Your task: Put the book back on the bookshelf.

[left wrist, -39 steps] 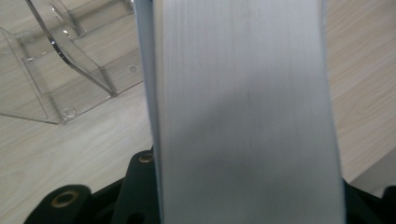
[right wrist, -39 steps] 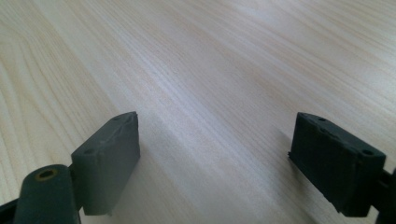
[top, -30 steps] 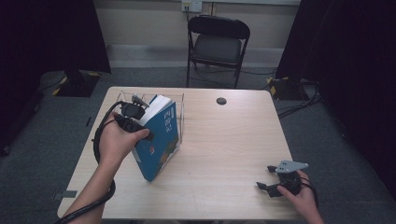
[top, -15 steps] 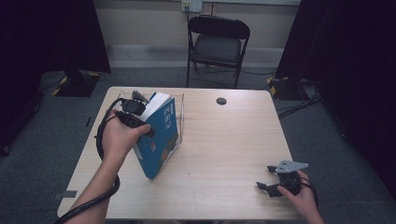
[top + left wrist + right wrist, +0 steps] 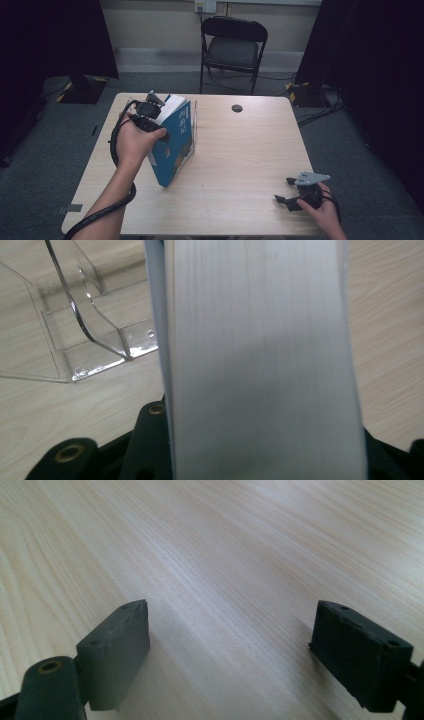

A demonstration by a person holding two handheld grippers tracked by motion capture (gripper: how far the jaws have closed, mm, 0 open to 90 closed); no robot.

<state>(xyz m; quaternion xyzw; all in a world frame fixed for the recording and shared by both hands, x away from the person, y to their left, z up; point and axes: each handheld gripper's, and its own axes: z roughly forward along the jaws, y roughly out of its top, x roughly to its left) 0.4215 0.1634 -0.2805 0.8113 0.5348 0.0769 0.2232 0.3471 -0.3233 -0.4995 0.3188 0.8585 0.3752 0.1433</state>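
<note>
high view: left gripper (image 5: 159,131) clamped on blue book (image 5: 176,145), tilted beside clear stand (image 5: 85,335). step: standing book into stand. next needs upright alignment. right gripper (image 5: 230,650) jaws apart, idle.

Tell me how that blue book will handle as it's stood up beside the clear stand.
The blue book looks thick, so probably fairly heavy and stiff. It leans on one lower corner, so it would likely tip if the left gripper let go. Its cover seems glossy, maybe slippery. The clear stand looks light and may slide if bumped.
</note>
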